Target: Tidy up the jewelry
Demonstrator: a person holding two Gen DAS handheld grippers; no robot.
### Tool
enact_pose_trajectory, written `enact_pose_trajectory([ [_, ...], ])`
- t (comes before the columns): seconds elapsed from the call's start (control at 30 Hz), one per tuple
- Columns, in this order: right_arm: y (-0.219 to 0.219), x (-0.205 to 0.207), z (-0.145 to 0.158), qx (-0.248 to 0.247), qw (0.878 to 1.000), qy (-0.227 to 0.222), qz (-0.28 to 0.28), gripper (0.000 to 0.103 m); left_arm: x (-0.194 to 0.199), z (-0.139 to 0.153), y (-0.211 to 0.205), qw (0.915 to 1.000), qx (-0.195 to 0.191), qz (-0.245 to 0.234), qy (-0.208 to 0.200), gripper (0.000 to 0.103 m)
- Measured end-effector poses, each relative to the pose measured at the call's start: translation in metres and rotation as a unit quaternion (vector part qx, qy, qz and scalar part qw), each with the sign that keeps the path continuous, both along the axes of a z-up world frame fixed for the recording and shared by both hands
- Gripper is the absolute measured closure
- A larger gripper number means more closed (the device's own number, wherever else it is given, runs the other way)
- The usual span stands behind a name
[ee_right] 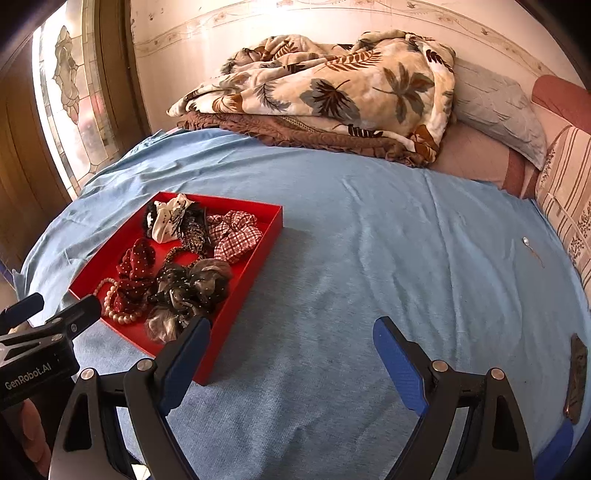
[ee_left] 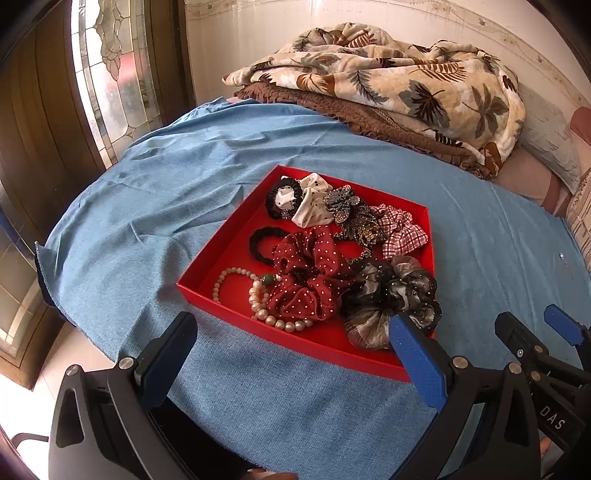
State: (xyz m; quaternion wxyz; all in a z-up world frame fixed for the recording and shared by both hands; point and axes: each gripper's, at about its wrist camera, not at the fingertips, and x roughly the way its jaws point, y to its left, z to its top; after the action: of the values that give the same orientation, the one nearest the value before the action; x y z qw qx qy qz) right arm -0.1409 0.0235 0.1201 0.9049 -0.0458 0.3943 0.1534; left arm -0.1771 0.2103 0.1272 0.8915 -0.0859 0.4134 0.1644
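A: Location?
B: Home, bedroom. Bed (ee_right: 351,240) under a blue sheet, leaf-print blanket (ee_right: 332,85) heaped over a brown quilt (ee_right: 295,134) at the far side, against the wall.
A: Anything else backing that?
B: Grey pillow (ee_right: 495,110) and a striped cushion (ee_right: 569,206) on the right. Stained-glass window (ee_left: 110,62) in a wooden frame on the left. Wall (ee_right: 258,33) carries a decorative border strip. Red tray (ee_left: 229,251) of hair ties and beads sits on the bed itself.

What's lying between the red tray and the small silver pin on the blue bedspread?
Nothing: the right wrist view shows only bare blue bedspread between the red tray and the small silver pin.
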Motion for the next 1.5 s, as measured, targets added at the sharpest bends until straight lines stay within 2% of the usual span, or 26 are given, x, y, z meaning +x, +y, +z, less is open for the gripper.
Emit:
enact_pose_trajectory([
  [0.23,0.01,-0.004,-0.001,-0.007,1.0,-0.001,0.018,0.01,0.001,-0.001,0.001,1.0,0.003,0.003,0.002,0.0],
  [0.83,0.008,-0.005,0.007,0.007,1.0,-0.012,0.021,0.01,0.002,0.007,-0.003,0.9998,0.017,0.007,0.002,0.0],
  [1.5,-0.033,-0.001,0.011,0.055,0.998,-0.013,0.006,0.01,0.021,0.024,-0.051,0.9982,0.054,-0.022,0.01,0.0],
])
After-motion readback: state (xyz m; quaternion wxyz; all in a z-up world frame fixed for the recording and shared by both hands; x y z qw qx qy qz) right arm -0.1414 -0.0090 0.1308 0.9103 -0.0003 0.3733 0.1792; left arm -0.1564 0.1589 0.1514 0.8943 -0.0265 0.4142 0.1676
